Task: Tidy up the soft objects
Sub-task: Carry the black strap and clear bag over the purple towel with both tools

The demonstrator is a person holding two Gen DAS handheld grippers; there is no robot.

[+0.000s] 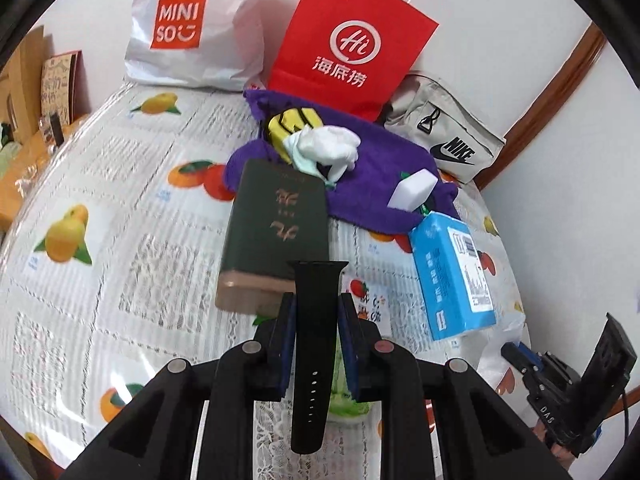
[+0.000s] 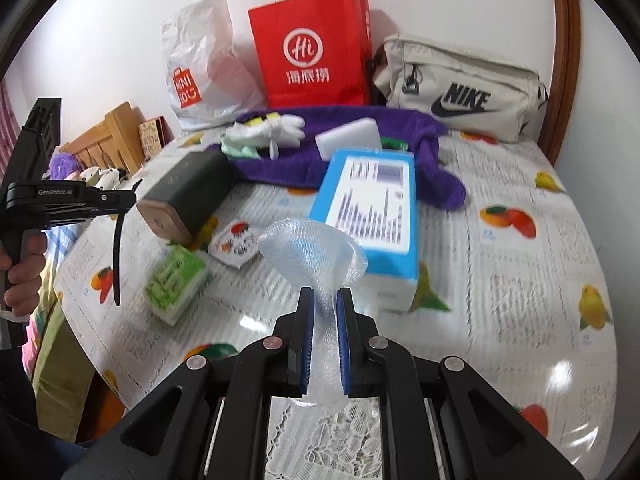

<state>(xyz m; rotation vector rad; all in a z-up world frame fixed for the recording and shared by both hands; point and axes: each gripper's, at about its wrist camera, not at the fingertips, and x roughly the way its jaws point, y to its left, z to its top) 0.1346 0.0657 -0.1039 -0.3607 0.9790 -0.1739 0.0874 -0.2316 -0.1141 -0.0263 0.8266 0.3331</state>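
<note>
My left gripper [image 1: 317,304] is shut on a black watch strap [image 1: 314,344] and holds it above the table; the strap also hangs from it in the right wrist view [image 2: 117,248]. My right gripper [image 2: 324,300] is shut on a white foam net sleeve [image 2: 316,252], held over the table. A purple towel [image 1: 372,168] lies at the back with white gloves [image 1: 332,146], a yellow item [image 1: 292,122] and a white sponge [image 1: 412,188] on it. The towel also shows in the right wrist view [image 2: 400,124].
A dark green box [image 1: 276,224] and a blue box [image 1: 452,276] lie on the fruit-print tablecloth [image 1: 120,240]. A Miniso bag [image 1: 192,28], a red paper bag [image 1: 352,40] and a Nike pouch [image 1: 448,140] stand against the wall. A green packet [image 2: 176,280] lies near the left edge.
</note>
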